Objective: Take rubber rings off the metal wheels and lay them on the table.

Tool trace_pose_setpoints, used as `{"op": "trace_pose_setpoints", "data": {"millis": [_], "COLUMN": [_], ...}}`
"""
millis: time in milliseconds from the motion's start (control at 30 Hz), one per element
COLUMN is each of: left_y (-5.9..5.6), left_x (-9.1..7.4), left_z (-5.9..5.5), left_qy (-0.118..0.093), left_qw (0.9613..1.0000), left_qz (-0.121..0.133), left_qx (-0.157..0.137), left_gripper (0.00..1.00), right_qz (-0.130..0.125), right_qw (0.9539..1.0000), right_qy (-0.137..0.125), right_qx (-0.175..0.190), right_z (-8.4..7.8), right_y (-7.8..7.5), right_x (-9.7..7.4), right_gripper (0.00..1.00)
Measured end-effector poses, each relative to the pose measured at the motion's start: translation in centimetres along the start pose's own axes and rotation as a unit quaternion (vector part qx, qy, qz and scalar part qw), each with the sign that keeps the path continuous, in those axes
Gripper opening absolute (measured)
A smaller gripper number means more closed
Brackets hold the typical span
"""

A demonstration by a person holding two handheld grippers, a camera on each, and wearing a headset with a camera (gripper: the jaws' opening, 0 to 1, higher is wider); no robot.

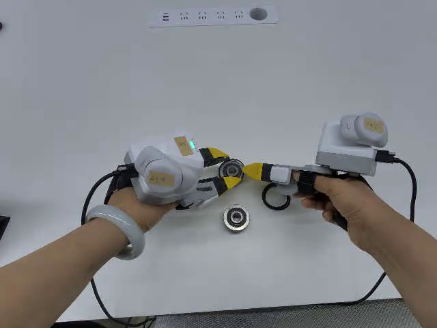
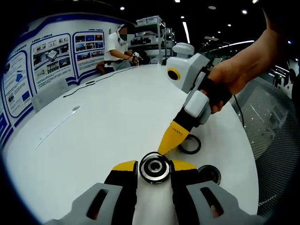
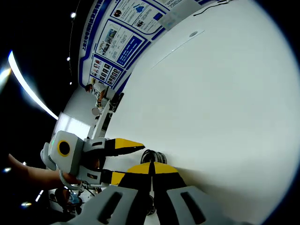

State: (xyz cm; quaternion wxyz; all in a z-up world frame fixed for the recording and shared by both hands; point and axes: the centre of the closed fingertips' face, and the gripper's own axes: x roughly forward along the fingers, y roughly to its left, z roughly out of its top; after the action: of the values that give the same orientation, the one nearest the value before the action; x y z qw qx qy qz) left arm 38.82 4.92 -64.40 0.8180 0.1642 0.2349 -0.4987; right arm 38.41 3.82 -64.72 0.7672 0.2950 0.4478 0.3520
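My left gripper [image 1: 229, 169] is shut on a metal wheel [image 1: 231, 168], held just above the white table [image 1: 205, 89]; in the left gripper view its jaws clamp the wheel [image 2: 154, 169] from both sides, and a black rubber ring [image 2: 142, 165] still circles the rim. My right gripper [image 1: 250, 171] is shut, its yellow tips [image 2: 165, 146] touching that rim from the right. Whether they pinch the rubber I cannot tell. In the right gripper view the wheel [image 3: 153, 156] sits just past my closed right gripper [image 3: 151, 166]. A loose rubber ring [image 1: 274, 199] lies on the table. A second wheel [image 1: 236, 218] lies nearer me.
A white power strip [image 1: 213, 15] is set at the table's far edge. Black cables [image 1: 412, 198] trail from both grippers toward the front edge. A person [image 2: 116, 43] sits far off at another table. Bare tabletop stretches behind the grippers.
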Motion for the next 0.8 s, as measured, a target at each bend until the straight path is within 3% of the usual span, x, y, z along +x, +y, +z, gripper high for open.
{"op": "trace_pose_setpoints", "data": {"millis": [567, 800], "left_y": [0.6, 0.6], "left_x": [-0.8, -1.1], "left_z": [-1.3, -1.4], "left_qy": [0.005, 0.000], "left_qw": [0.9996, 0.9993], "left_qz": [0.018, 0.019], "left_qx": [-0.021, -0.031], "left_gripper": [0.52, 0.54], "right_qz": [0.015, 0.020], "right_qw": [0.9999, 0.9996], "right_qy": [-0.007, -0.019], "right_qx": [0.002, 0.010], "right_z": [-0.3, -0.2], "right_y": [1.2, 1.6], "right_x": [-0.6, -1.2], "right_gripper": [0.02, 0.02]}}
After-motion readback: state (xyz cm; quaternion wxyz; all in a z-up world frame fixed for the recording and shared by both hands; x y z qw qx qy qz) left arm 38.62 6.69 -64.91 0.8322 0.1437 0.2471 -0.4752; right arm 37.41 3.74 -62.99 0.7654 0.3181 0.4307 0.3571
